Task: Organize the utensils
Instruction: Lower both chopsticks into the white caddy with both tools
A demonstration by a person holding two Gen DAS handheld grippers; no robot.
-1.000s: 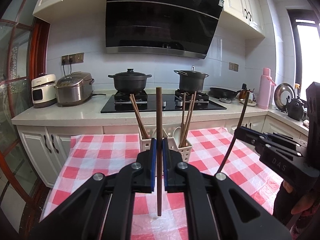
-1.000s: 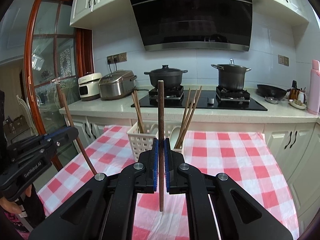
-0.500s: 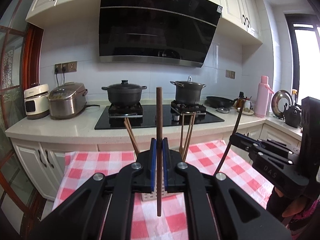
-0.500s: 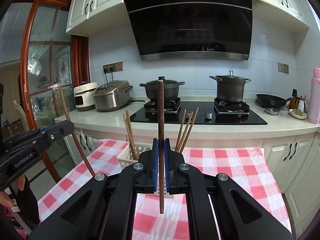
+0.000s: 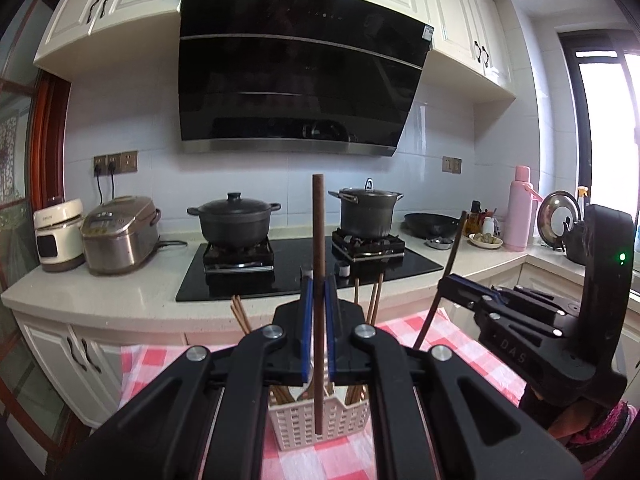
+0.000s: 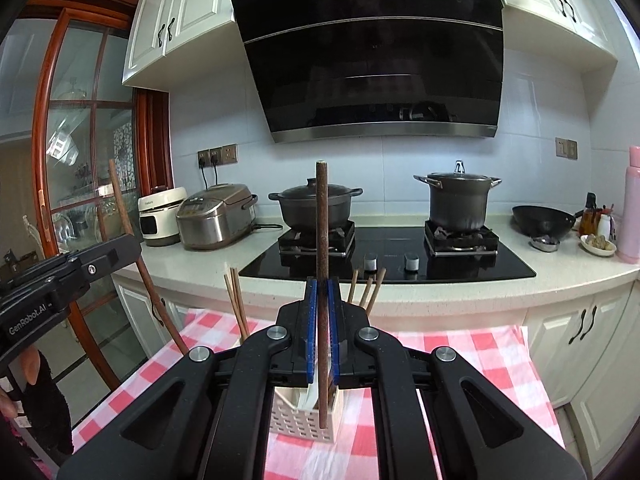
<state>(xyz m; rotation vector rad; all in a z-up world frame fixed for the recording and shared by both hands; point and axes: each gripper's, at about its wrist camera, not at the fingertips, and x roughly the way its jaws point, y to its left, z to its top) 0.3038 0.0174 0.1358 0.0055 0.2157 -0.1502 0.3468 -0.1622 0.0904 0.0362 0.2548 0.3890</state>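
Wooden chopstick (image 5: pixel 319 304), upright, is being pinched by left gripper (image 5: pixel 319 320); right gripper (image 6: pixel 322 320) is clamping another chopstick (image 6: pixel 322 280); white utensil basket (image 5: pixel 320 424) is sitting directly below both.

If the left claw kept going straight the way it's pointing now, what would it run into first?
Probably the white utensil basket on the checked tablecloth: it sits straight ahead, just below the left claw, which grips a chopstick upright. Depth is unclear; it might pass over toward the counter.

White cabinets (image 5: pixel 120 4), blk range hood (image 5: pixel 304 68), tiled wall, bright window (image 5: pixel 604 128) at rt, glass door (image 6: pixel 80 128)
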